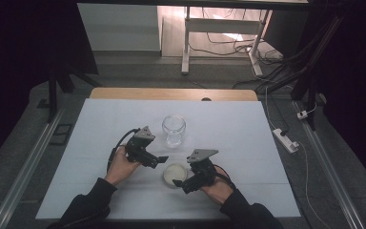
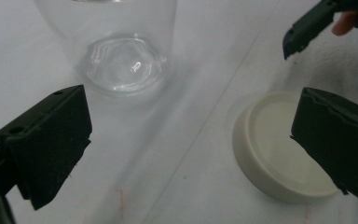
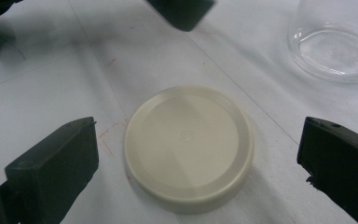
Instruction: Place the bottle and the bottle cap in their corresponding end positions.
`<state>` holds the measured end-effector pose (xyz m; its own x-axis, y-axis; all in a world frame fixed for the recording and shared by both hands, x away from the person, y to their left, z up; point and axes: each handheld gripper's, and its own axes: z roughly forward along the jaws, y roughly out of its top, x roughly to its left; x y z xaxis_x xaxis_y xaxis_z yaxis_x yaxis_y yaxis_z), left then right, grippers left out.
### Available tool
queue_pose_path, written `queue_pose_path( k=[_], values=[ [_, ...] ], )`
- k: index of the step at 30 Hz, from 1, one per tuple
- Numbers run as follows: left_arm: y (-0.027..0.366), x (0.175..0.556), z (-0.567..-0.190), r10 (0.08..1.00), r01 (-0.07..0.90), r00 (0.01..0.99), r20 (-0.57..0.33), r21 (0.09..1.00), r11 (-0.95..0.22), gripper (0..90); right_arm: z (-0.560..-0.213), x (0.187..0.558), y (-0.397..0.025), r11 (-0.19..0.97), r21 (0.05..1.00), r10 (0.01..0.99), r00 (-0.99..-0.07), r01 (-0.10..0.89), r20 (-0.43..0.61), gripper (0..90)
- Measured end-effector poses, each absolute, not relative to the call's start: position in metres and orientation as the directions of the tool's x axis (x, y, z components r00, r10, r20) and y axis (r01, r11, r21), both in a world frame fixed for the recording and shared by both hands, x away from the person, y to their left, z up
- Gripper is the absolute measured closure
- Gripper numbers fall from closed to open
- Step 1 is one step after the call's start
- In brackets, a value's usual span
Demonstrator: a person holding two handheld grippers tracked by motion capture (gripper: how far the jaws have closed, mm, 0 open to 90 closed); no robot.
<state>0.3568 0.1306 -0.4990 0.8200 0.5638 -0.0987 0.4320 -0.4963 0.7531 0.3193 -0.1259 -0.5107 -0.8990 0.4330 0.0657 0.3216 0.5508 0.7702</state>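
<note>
Both grippers low, jaws wide, flanking lid

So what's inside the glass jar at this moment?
Nothing visible: the glass jar stands open and looks empty, its ridged base showing through the clear wall in the left gripper view. Its cream lid lies flat on the table; what is under the lid is hidden.
</note>
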Motion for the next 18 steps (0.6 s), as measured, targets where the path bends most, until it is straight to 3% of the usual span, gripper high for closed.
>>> queue_pose_path(
  k=[18],
  values=[
    [0.149, 0.301, -0.499, 0.564, 0.421, 0.821, -0.089, 0.762, -0.492, 0.0, -0.5, 0.309, -0.15, 0.533, 0.775, 0.468, -0.881, 0.339, 0.064, 0.0]
  ],
)
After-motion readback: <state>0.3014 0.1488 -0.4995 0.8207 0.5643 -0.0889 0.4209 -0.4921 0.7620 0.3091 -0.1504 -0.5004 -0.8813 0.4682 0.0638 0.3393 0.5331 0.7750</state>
